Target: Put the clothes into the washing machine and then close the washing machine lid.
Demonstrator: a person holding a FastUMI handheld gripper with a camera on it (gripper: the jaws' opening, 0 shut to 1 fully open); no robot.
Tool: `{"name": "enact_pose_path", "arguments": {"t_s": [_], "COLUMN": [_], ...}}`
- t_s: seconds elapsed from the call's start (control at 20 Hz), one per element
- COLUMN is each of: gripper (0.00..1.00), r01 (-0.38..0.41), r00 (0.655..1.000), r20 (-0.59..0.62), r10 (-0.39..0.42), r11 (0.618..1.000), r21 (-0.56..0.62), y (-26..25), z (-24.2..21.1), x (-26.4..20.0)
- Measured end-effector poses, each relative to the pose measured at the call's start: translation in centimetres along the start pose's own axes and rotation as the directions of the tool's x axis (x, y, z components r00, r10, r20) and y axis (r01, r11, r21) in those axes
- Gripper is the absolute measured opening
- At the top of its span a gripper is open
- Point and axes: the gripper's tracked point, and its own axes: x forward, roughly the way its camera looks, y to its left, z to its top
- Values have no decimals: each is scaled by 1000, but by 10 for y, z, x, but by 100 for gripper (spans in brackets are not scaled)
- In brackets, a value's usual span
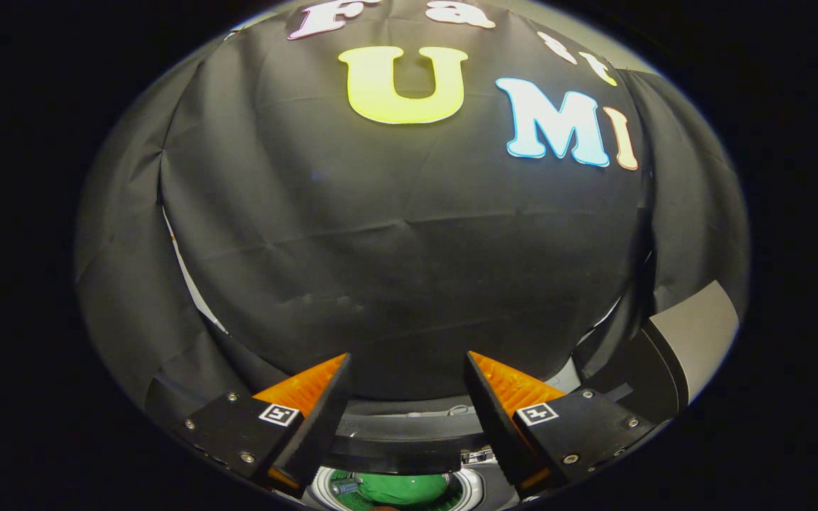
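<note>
Pointing at the black cloth wall (409, 270), the gripper (407, 363) had its fingers spread wide with nothing between them. Low down between the fingers, green clothes (400, 488) sat inside the round opening of the washing machine (476, 490).
</note>
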Motion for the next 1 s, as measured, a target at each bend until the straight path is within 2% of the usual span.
{"name": "enact_pose_path", "arguments": {"t_s": [1.0], "gripper": [96], "r01": [4], "r00": [1000], "r20": [9], "r10": [-3], "r11": [1000], "r21": [-10], "y": [3], "z": [-3], "x": [-4]}}
